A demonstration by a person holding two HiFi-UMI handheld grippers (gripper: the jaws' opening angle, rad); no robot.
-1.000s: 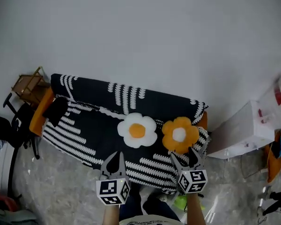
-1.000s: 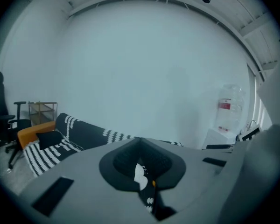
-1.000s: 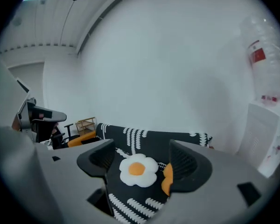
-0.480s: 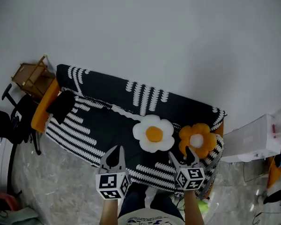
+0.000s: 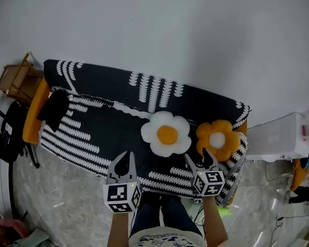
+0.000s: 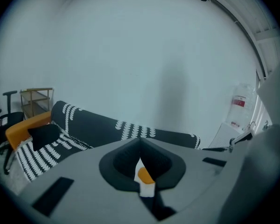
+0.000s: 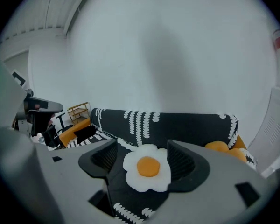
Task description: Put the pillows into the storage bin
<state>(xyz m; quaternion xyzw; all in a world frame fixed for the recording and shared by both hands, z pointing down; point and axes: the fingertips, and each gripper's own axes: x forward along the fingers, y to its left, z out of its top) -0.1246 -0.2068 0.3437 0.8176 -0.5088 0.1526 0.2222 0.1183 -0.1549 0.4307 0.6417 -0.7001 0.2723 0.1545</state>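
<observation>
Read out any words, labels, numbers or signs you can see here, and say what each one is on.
No text here can be read.
Red label right of the sofa: too blurred to read.
Red mark on the white box: too small to read.
Marker cubes: black-and-white square patterns, no letters.

The left pillow [image 5: 166,134] and right pillow [image 5: 217,140] lie side by side on the sofa's [image 5: 103,133] right half, a cushion [image 5: 54,109] at its left end.
</observation>
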